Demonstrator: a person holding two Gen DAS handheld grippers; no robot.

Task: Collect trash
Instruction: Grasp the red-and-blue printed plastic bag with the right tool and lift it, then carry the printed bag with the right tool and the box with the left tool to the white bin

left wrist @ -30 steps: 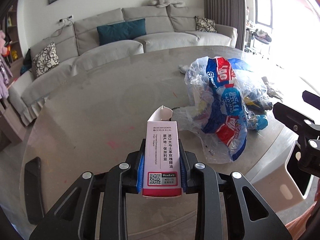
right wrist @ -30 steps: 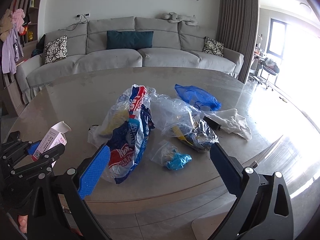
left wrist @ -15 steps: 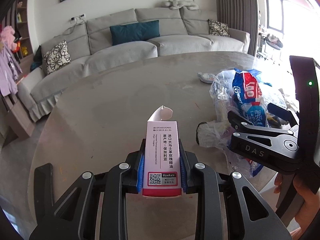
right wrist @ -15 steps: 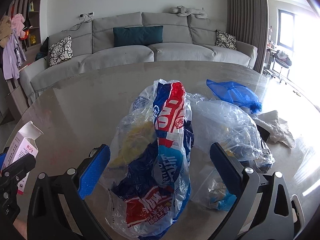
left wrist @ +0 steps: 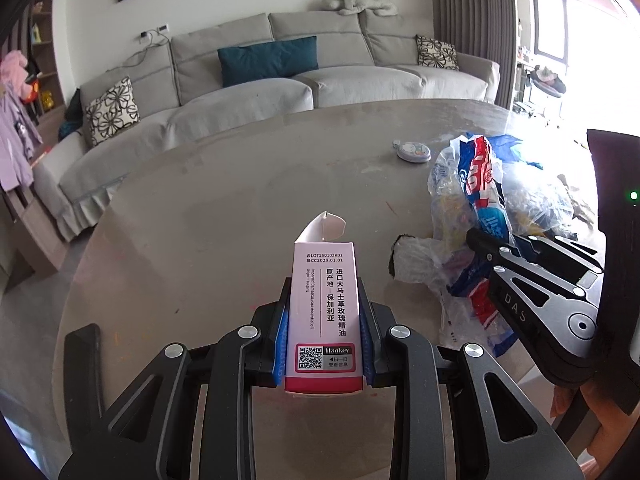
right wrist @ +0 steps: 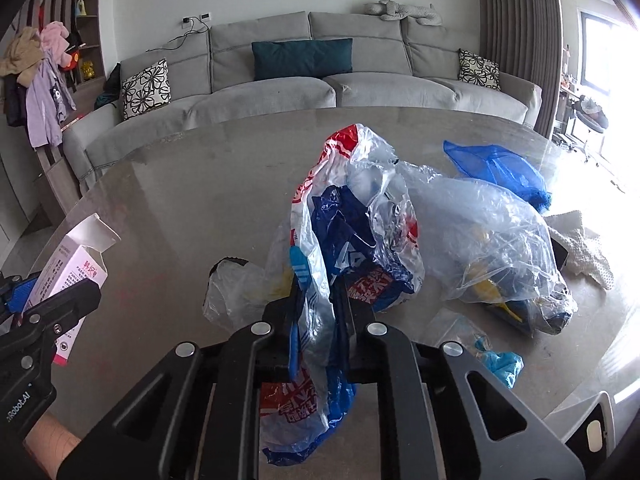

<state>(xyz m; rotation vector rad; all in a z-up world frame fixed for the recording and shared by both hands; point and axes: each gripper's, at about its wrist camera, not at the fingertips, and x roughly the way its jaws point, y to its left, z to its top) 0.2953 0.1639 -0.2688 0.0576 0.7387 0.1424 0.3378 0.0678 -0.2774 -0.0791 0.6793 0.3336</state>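
My left gripper point(left wrist: 324, 312) is shut on a pink-and-white carton box point(left wrist: 320, 264), held upright with its top flap open, above the grey round table point(left wrist: 200, 208). The box point(right wrist: 76, 264) also shows at the left of the right wrist view. My right gripper point(right wrist: 320, 292) is closing its jaws on the red, white and blue printed plastic bag point(right wrist: 352, 208). The bag's crumpled film is pinched between the blue pads and hangs below them. In the left wrist view the right gripper point(left wrist: 480, 240) reaches into that bag point(left wrist: 476, 176) from the right.
A clear plastic bag point(right wrist: 492, 232) with wrappers inside lies to the right, a blue net bag point(right wrist: 500, 168) behind it, a white cloth point(right wrist: 584, 252) at the far right, a small blue wad point(right wrist: 500, 364) near the edge. A round white item point(left wrist: 414, 152) sits farther back. A grey sofa point(right wrist: 320, 88) stands beyond.
My right gripper moved forward over the printed bag and its wide-open jaws came together on the film. The left gripper kept the box in its grip, hardly moving.
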